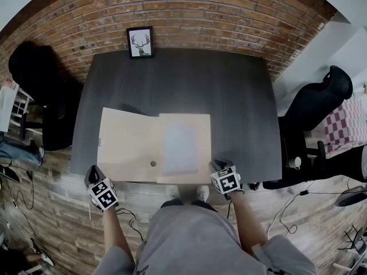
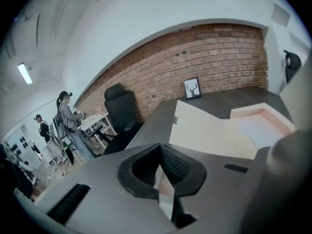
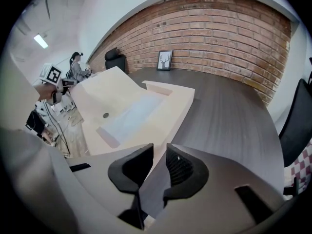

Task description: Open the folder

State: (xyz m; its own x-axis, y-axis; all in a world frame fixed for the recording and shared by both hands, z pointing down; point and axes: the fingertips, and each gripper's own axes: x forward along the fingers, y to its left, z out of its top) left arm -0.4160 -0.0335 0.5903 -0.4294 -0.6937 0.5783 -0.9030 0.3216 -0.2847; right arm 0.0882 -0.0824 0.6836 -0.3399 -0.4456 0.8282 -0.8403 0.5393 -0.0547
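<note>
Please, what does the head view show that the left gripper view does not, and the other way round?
Only the head view: the person's legs and a checkered cloth. Only the left gripper view: two people far off and a ceiling light. Both: the folder with its cover raised, the framed picture, the brick wall.

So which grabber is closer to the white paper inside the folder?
Right. The right gripper sits at the folder's near right corner, beside the white paper. The left gripper pinches the lifted cover's left corner, farther away.
</note>
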